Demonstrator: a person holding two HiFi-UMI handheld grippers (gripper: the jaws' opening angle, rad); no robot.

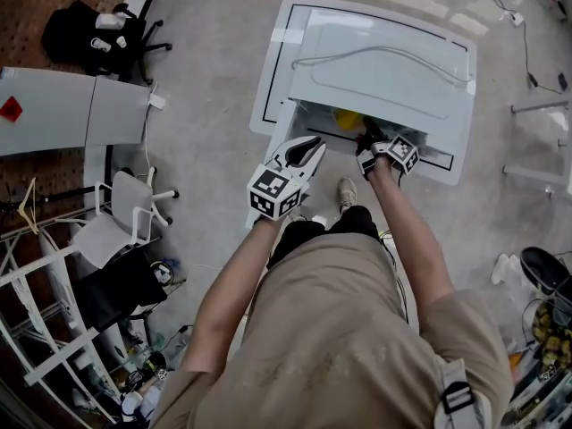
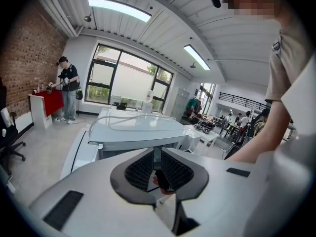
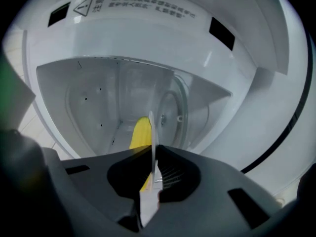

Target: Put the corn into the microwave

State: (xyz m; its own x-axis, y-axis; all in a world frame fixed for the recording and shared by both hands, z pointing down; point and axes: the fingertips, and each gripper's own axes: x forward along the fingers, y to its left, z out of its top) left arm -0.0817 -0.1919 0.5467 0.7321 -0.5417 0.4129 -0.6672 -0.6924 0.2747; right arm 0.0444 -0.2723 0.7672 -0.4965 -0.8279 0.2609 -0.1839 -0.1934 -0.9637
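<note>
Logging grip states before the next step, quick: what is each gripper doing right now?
Left gripper: closed to a slit, nothing held.
Right gripper: closed on a thin white strip, with the corn right beside it, inside the microwave.

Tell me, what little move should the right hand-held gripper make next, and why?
Probably nudge the right hand-held gripper a little deeper into the microwave. Its jaws are shut on a thin white strip beside the yellow corn, which is only just inside the open front, so letting go now seems early.
</note>
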